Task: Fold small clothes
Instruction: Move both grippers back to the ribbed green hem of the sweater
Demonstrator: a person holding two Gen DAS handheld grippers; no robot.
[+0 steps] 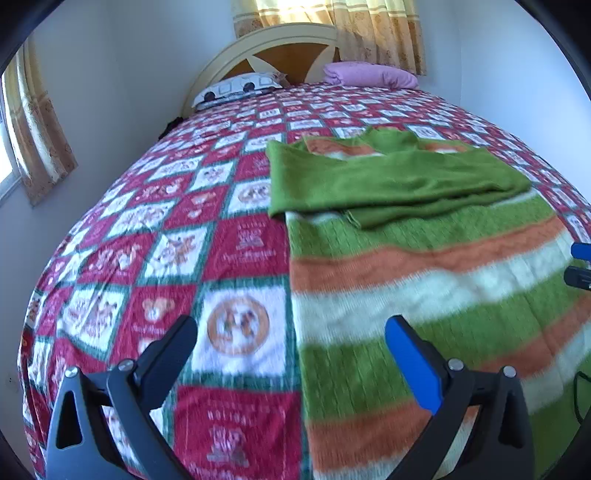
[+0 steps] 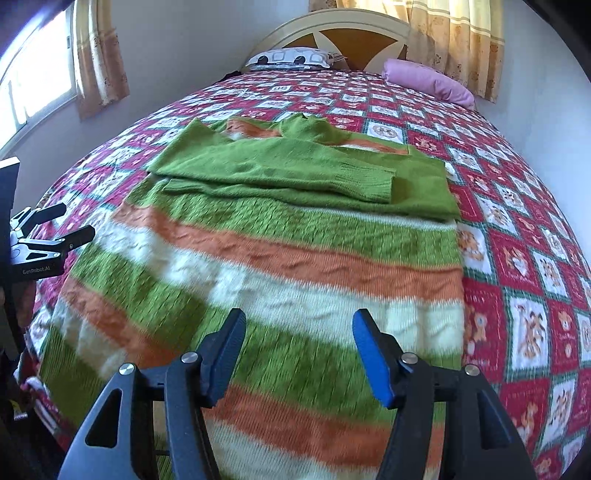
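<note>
A bed (image 2: 524, 206) with a red, white and green patchwork quilt fills both views, and everything else is placed against it. At its far end stands a cream and brown headboard (image 2: 343, 33), with a patterned pillow (image 2: 291, 59) and a pink pillow (image 2: 428, 81) lying against it, and yellow curtains (image 2: 454, 40) hanging behind.

On the near half of the bed lies a striped knitted sweater (image 2: 280, 266), green, orange and cream, spread flat. Its long axis runs from the near edge of the bed toward the headboard: the hem is nearest the cameras and the green collar (image 2: 314, 127) points at the headboard. Both green sleeves (image 2: 295, 173) are folded across the chest, lying crosswise to that axis, one over the other.

The right gripper (image 2: 298, 334) hangs over the lower part of the sweater, near the bed's foot. Its jaws stand apart with nothing between them; the knit shows below the gap, and the pads grip no cloth.

The left gripper (image 1: 291, 334) hangs over the sweater's left edge, so that one finger is above the quilt and the blue-padded one is above the stripes. Its jaws are also spread wide and hold nothing.
</note>
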